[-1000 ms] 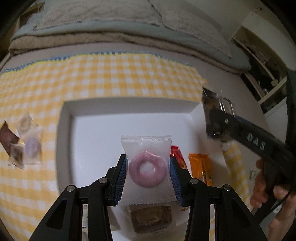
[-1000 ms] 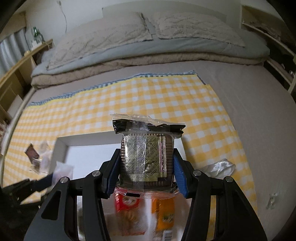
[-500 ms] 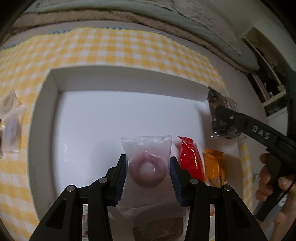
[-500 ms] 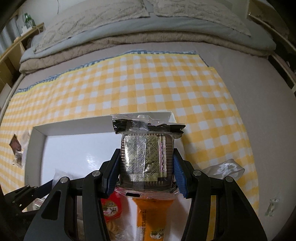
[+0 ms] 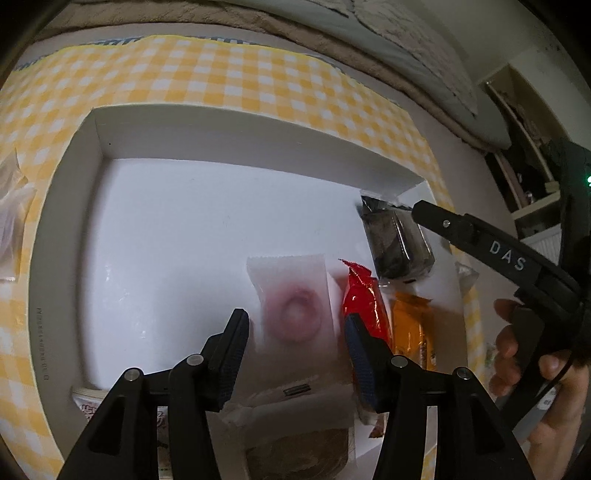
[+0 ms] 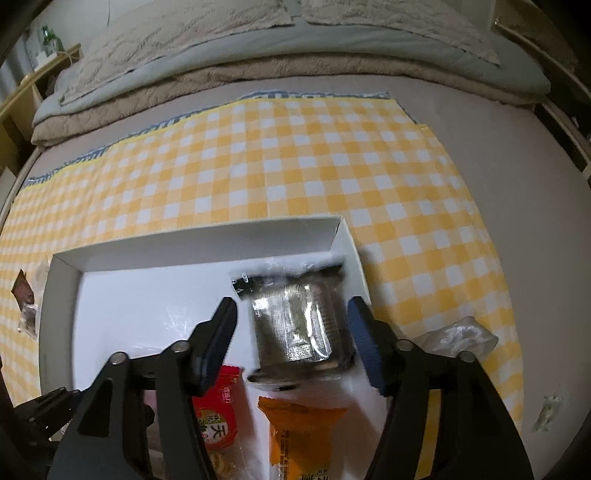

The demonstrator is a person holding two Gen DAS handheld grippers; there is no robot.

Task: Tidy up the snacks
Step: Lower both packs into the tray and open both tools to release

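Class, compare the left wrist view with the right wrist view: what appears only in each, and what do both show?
Only the left wrist view shows the pink ring snack lying between the open left hand-held gripper, and the person's hand holding the other tool.

Only the right wrist view shows the pillows and a crumpled wrapper on the cloth.

Both show the white box, the checked cloth, the dark packet, the red packet and the orange packet.

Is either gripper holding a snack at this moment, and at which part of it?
Neither: the left gripper stands open around the pink ring snack, the right gripper around the dark packet.
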